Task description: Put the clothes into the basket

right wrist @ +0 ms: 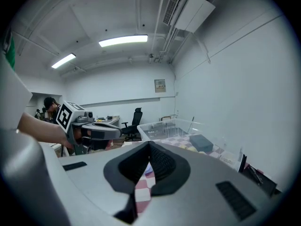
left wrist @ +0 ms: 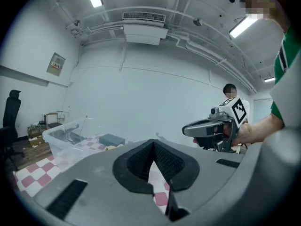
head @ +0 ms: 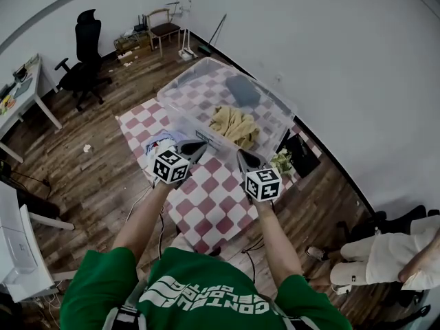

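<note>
Left gripper (head: 198,146) and right gripper (head: 245,159) closed, empty; unopened, they'd likely shove the white garment (head: 157,144) beside left tips.

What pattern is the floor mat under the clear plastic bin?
The floor mat is red-and-white checkered; head view shows it best.

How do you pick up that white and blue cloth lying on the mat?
Pinch a raised wrinkle near the middle of the white and blue cloth, coming down from above with the left tool, the nearer one. It lies crumpled on the checkered mat, so its edges look hard to get under.
</note>
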### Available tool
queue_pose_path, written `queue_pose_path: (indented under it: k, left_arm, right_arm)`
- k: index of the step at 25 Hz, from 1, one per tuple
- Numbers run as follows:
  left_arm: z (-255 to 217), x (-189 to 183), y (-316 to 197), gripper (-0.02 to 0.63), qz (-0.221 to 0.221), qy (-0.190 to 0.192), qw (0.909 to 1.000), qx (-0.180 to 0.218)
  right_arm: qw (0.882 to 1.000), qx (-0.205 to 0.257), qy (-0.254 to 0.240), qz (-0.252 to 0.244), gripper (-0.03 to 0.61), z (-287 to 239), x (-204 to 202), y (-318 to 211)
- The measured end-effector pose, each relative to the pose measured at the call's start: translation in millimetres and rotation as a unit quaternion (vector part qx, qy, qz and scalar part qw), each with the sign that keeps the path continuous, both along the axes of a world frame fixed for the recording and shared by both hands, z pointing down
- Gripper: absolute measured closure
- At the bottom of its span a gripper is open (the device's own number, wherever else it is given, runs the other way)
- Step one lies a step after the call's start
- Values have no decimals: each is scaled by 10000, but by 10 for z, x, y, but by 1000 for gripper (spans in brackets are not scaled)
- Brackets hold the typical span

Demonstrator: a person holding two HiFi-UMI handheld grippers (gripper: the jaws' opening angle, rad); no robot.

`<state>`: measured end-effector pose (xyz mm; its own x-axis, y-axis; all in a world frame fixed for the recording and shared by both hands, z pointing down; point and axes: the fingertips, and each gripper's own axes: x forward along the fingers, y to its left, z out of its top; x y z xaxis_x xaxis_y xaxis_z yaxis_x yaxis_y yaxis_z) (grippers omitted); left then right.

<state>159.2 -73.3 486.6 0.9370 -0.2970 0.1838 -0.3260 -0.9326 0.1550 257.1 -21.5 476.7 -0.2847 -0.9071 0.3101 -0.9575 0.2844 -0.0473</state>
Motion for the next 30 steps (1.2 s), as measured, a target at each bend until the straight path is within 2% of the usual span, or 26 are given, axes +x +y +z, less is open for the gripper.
queue_pose_path:
  k: [9, 14, 18, 30]
  left_arm:
    - [140, -6, 215, 612, -39, -65, 10000, -47]
    - [89, 5, 258, 612, -38, 143, 9998, -114]
    - [106, -13, 294, 612, -33, 111, 9999, -127]
    - [451, -397, 282, 612, -294, 80, 9987, -409]
  right_arm:
    - [9998, -146, 89, -137, 569, 213, -54, 261]
    - [9998, -137, 61, -122, 569, 233, -46, 301]
    - [9998, -155, 51, -122, 569, 244, -57, 340]
    - [9992, -322, -79, -212, 569, 445, -286, 375]
